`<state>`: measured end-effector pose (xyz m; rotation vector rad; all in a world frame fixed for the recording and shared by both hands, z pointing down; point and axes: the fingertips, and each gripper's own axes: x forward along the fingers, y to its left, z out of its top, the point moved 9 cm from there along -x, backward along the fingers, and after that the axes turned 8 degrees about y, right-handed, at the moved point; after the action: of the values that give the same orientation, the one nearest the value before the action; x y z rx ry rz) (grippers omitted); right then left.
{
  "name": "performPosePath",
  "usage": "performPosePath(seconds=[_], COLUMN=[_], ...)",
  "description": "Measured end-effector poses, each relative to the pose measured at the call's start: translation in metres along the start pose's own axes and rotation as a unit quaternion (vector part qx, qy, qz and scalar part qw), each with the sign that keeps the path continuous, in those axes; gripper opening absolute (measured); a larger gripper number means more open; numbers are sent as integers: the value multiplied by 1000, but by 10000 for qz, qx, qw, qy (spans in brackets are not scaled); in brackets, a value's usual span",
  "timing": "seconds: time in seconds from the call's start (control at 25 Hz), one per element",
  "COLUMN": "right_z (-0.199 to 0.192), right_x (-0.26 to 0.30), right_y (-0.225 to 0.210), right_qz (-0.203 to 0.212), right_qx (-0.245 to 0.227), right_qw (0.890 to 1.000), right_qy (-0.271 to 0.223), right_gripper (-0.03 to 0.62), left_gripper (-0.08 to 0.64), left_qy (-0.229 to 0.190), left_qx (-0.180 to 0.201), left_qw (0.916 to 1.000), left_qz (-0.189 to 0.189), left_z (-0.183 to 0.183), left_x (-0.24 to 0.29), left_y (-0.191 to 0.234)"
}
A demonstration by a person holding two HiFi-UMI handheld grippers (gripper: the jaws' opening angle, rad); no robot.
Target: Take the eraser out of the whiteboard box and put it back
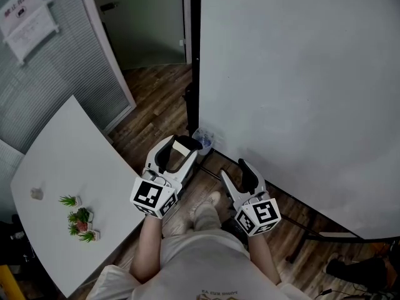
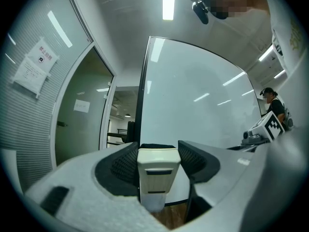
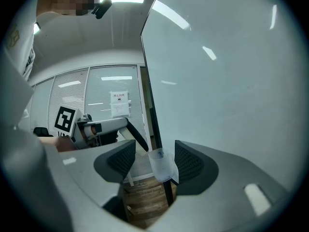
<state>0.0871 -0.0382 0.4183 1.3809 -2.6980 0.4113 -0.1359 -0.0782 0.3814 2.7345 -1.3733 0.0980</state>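
Observation:
A cream eraser with a dark felt underside sits between the jaws of my left gripper, which is shut on it. In the left gripper view the eraser fills the gap between both pads, in front of the whiteboard. The clear plastic whiteboard box hangs at the board's lower left corner, just beyond the eraser. My right gripper is open and holds nothing. In the right gripper view, the box shows beyond that gripper's open jaws.
The large whiteboard stands on a dark stand at the right. A white table with small potted plants is at the left. Wooden floor and a doorway lie ahead. The person's shoe is between the grippers.

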Motion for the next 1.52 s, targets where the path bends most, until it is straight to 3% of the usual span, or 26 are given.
performPosePath(seconds=[0.56,1.52], right_z=[-4,-9], right_x=[13,15], right_y=[0,-19], right_qz=[458,363], right_qx=[-64,65], right_qw=[9988,9990], right_qy=[169,266], right_gripper=[249,244], left_gripper=[258,258], left_qy=[95,273], left_qx=[19,-70], left_qw=[9999,9995], left_qz=[-116,-155], left_z=[-2,-16], left_x=[25,46], left_y=[0,6])
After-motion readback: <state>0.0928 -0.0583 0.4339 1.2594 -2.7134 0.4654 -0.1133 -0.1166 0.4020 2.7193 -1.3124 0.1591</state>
